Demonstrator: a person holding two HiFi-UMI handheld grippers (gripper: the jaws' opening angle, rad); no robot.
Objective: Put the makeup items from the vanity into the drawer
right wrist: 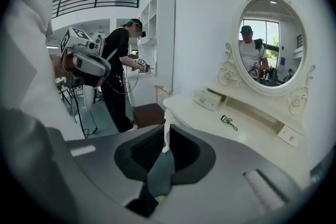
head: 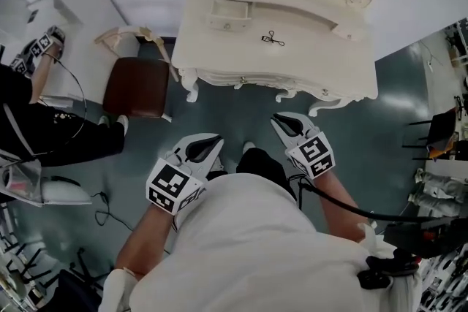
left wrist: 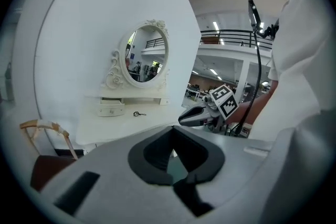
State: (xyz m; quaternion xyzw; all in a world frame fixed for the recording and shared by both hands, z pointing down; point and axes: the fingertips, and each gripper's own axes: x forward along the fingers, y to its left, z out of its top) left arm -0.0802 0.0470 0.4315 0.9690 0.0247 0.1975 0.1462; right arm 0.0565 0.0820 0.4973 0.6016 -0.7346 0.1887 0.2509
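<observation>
Wearer: loose white short-sleeved top (head: 256, 245). Left gripper (head: 212, 141) and right gripper (head: 282, 121): pale grey moulded shells, jaws lined with black pads, each topped by a marker cube (head: 174, 188) printed with black-and-white squares. One thick black cable (head: 344, 205) trails back from the right gripper.

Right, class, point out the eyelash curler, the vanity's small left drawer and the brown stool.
eyelash curler (head: 273, 39), head view, on its middle.
small left drawer (head: 225, 24), head view, on its front face.
brown stool (head: 137, 88), head view, on its seat.
</observation>
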